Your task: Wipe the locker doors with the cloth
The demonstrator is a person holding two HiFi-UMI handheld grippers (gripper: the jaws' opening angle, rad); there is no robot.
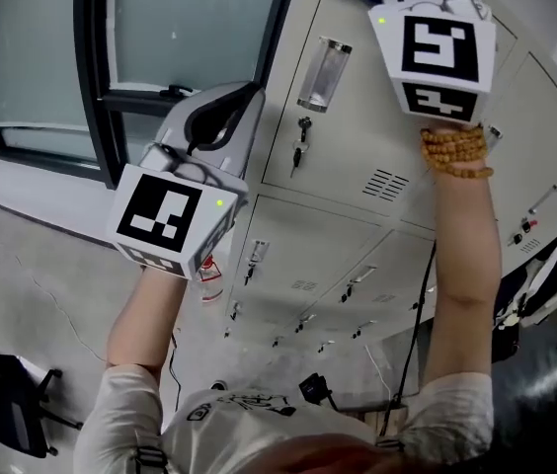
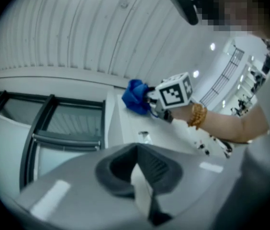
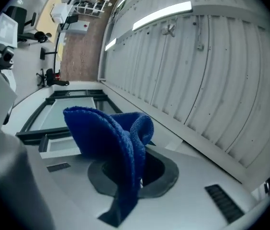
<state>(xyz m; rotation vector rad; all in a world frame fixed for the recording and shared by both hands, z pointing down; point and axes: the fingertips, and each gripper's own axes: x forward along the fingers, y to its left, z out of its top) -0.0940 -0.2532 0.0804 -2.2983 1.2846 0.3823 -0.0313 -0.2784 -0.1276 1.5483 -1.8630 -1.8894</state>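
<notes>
Slippage looked the likeliest trouble: the right claw point(image 3: 137, 169) had its jaws closed on only one fold of the bunched blue terry cloth point(image 3: 111, 138), and most of the fabric stood loose ahead of them, so a hard drag over the metal could, in my judgement, pull it free. The cloth sat at that claw's tip, up by the top edge of the pale grey metal locker door point(image 1: 348, 126); whether it actually touched could not be confirmed. Below that claw, a small key hanging from the door's lock point(image 1: 299, 146) and a clear plastic label holder point(image 1: 323, 72) stood proud of the panel, and either might snag the cloth on a downward stroke. The left claw point(image 2: 139, 169) had its jaws drawn together on nothing and hung well to the left of the right claw, apart from the cloth. Counted: two claws, one cloth, one key, one label holder, and at least four locker doors.
</notes>
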